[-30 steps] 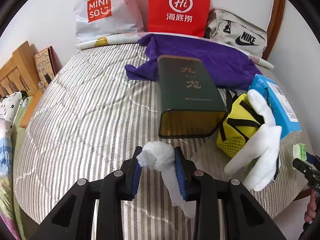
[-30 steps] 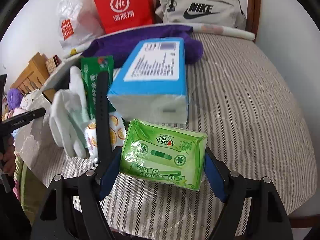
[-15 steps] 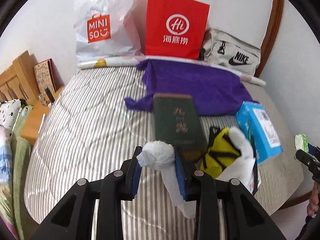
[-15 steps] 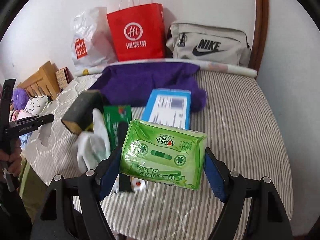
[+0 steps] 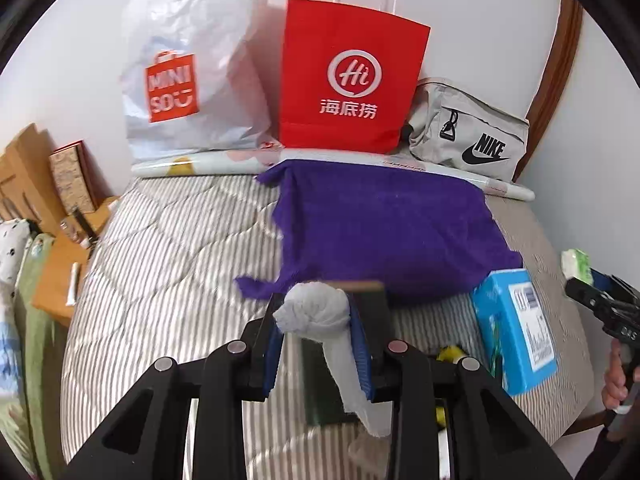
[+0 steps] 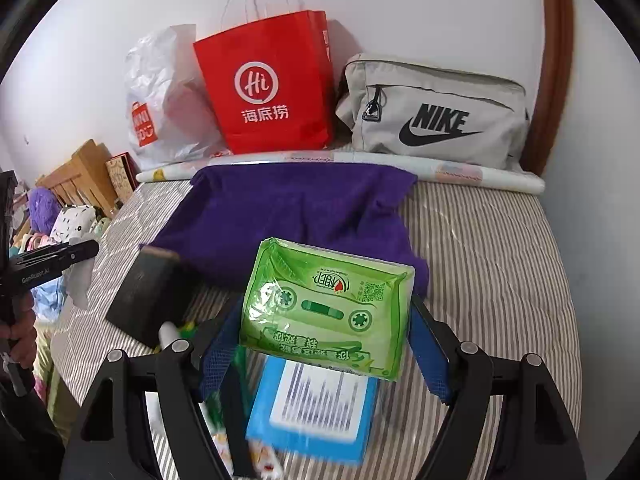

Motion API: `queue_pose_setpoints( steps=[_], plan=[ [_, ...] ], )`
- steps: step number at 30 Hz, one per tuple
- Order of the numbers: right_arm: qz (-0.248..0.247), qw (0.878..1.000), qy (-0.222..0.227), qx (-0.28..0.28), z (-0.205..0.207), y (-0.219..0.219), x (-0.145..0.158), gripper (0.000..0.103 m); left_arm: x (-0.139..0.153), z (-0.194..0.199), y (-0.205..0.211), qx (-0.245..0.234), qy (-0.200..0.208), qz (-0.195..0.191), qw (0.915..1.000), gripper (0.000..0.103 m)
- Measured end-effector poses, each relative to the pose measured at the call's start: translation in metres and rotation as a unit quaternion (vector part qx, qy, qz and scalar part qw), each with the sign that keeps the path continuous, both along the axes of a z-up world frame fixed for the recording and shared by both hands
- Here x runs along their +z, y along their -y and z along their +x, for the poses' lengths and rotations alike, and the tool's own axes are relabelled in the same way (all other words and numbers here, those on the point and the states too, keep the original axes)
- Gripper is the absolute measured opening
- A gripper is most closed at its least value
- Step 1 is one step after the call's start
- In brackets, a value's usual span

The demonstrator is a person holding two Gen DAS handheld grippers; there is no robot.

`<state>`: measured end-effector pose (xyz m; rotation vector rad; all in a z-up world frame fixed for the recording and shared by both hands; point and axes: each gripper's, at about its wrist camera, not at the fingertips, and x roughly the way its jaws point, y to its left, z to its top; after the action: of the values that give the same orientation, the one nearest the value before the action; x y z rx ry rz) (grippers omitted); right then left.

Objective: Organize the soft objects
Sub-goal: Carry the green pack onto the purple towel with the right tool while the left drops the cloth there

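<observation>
Right tool point(image 6: 326, 344) grips the green tissue pack point(image 6: 326, 308) above the striped bed point(image 6: 480, 248), over the blue box point(image 6: 316, 412). Left tool point(image 5: 316, 344) is clamped on 1 white cloth roll point(image 5: 316, 314), near the purple towel point(image 5: 384, 224).

A purple towel point(image 5: 384, 224) lies mid-frame on the grey-and-white striped bedcover point(image 5: 168, 264). Upper centre: a red paper bag point(image 5: 348, 76) with white lettering. Lower centre, a green tissue pack point(image 6: 326, 308); below it, a blue box point(image 6: 316, 416).

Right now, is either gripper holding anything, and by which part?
Left gripper pinches a white cloth at its bunched upper end; the tail hangs below. Right gripper clamps a green tissue pack by its two short ends.
</observation>
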<state>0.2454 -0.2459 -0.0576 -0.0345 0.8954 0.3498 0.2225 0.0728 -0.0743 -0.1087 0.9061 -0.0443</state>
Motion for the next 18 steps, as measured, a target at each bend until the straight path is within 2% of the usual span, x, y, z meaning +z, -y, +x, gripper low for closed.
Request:
queue_pose_setpoints(
  steps=[4, 10, 18],
  plan=[
    [-0.012, 1.0, -0.004, -0.001, 0.035, -0.009, -0.005, 0.078, -0.006, 0.032, 0.004, -0.007, -0.007, 0.006, 0.9999, 0.03],
    [-0.022, 0.999, -0.022, 0.018, 0.086, -0.028, -0.026, 0.078, -0.021, 0.078, 0.005, -0.018, -0.03, -0.014, 0.9993, 0.03],
    [-0.045, 0.995, -0.076, 0.039, 0.136, -0.048, -0.066, 0.078, -0.043, 0.138, 0.008, -0.032, -0.056, -0.027, 0.9976, 0.03]
  ],
)
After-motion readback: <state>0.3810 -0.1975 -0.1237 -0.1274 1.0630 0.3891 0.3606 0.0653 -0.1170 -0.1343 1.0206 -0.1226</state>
